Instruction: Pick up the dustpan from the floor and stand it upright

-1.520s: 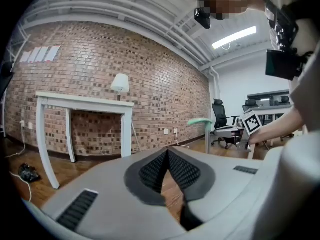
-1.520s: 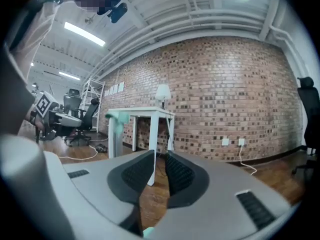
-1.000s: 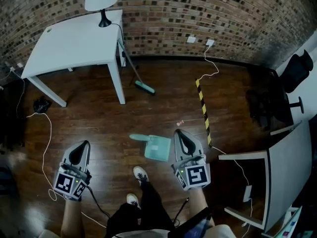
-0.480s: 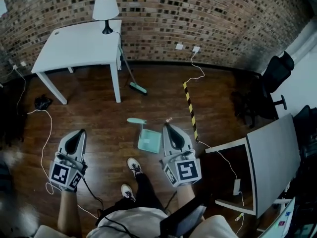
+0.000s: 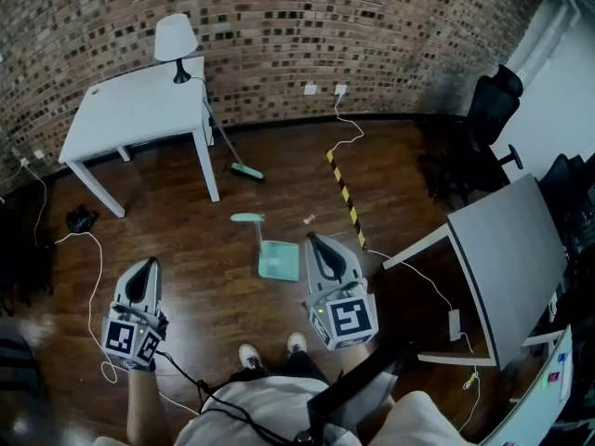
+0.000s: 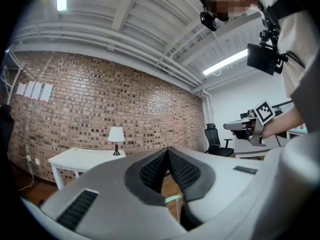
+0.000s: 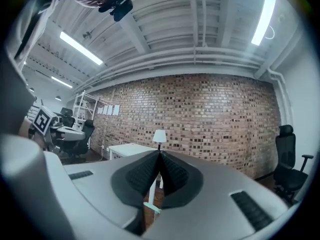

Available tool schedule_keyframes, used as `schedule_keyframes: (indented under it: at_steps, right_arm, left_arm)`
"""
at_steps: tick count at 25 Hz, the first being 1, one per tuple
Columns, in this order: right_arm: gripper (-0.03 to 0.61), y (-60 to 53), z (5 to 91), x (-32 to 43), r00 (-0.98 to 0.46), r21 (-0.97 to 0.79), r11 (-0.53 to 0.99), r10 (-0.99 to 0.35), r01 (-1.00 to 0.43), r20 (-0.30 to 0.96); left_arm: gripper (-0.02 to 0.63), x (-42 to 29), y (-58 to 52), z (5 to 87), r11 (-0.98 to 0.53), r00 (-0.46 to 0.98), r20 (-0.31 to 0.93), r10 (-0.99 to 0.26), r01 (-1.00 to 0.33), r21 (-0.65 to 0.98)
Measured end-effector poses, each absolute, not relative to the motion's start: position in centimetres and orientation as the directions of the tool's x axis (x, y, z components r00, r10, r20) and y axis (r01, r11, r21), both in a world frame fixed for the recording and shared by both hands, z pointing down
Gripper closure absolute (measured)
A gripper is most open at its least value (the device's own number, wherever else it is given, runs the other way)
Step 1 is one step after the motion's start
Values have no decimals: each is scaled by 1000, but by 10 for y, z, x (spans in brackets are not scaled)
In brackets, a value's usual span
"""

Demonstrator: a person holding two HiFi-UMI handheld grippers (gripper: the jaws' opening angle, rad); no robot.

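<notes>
The dustpan [image 5: 279, 260] stands on the dark wooden floor [image 5: 186, 221] near the middle of the room. Its mint pan is down and a thin stem rises to the handle grip [image 5: 246, 217]; both gripper views show that grip level on an upright stem, seen through the notch below the jaws. Nothing touches it. The left gripper [image 5: 147, 264] is held at the near left, well apart from the dustpan, with its jaws closed together on nothing. The right gripper [image 5: 312, 240] is held just right of the pan, above the floor, its jaws likewise pressed together and empty. Both point level toward the far brick wall [image 5: 279, 26]. At the far left a white worktop [image 5: 130, 110] carries a lamp [image 5: 175, 43], and a broom [image 5: 244, 168] leans against its right side. A yellow-and-black strip [image 5: 344, 198] lies on the floor to the right of the dustpan, farther off.
</notes>
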State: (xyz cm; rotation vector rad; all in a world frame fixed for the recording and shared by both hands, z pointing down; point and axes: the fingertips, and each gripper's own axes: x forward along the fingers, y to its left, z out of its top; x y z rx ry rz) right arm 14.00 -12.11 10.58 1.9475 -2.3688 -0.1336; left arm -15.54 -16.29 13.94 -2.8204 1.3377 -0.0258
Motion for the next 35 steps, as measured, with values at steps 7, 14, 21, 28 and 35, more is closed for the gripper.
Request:
schedule_keyframes:
  at_steps: [7, 14, 21, 28, 35]
  right_arm:
    - [598, -100, 85, 137, -257, 72, 257, -966, -964, 4]
    - [598, -94, 65, 155, -263, -11, 265, -960, -964, -95]
    - [598, -52, 110, 165, -166, -19, 165, -985, -986, 36]
    - [598, 22, 132, 168, -160, -114, 147, -981, -982, 113]
    - [598, 120, 107, 201, -167, 10, 167, -986, -986, 17]
  left_arm:
    - [607, -138, -156, 130, -595, 595, -3, -803, -803, 8]
    - [607, -101, -145, 111, -639, 638, -36, -769, -769, 3]
    - [607, -115, -114, 144, -682, 682, 47, -730, -731, 14]
    - [607, -123, -50, 166, -674, 673, 87, -734, -738, 21]
    - [607, -92, 49, 165, -663, 661, 59, -748, -749, -23]
